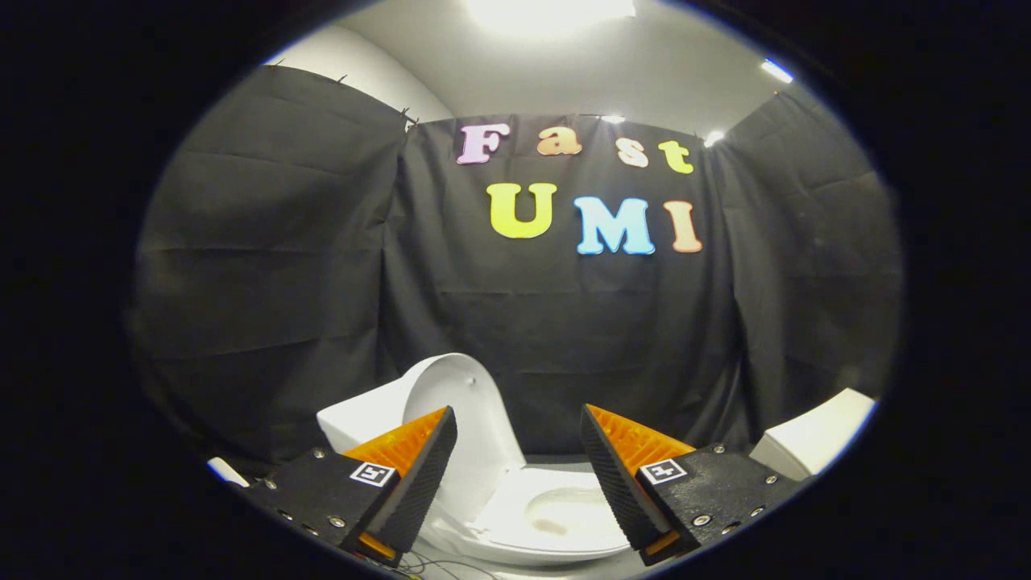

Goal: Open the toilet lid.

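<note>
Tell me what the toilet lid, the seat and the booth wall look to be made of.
Toilet lid, standing raised beyond the open gripper: smooth glossy white, likely plastic. Seat around the bowl, between the fingers: same glossy white, plastic or glazed ceramic, hard to tell. Booth wall: matte black cloth, judging by its folds and creases.

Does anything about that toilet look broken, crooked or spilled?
Nothing stands out. The toilet lid stands raised, leaning toward the tank, the bowl looks clean, and the gripper hangs open, touching nothing.
</note>
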`<action>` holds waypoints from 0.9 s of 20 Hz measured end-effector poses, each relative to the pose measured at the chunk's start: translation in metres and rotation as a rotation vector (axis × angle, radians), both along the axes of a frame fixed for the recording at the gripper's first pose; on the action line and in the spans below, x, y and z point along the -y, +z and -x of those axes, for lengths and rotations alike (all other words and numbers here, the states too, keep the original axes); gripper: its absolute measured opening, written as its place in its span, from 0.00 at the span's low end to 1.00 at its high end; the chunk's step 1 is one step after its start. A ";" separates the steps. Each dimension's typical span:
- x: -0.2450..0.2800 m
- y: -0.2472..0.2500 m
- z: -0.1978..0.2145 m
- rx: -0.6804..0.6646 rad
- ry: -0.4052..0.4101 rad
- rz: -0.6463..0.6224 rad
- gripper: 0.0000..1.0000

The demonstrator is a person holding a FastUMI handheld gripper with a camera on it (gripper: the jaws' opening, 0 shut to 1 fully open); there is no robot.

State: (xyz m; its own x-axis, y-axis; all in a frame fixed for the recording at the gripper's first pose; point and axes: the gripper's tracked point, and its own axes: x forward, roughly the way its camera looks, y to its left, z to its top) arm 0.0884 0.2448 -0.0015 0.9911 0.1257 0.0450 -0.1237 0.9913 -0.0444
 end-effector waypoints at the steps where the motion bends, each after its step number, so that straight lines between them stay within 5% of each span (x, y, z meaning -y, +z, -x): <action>1: 0.015 0.008 0.002 0.020 -0.002 -0.025 0.95; 5: 0.058 0.052 0.020 0.145 0.066 -0.088 0.94; 18: 0.206 0.073 0.066 0.231 -0.024 0.054 0.94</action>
State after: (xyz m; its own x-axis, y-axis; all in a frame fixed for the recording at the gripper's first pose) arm 0.0219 0.0384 0.0712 0.9579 0.1108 0.2650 -0.0807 0.9893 -0.1217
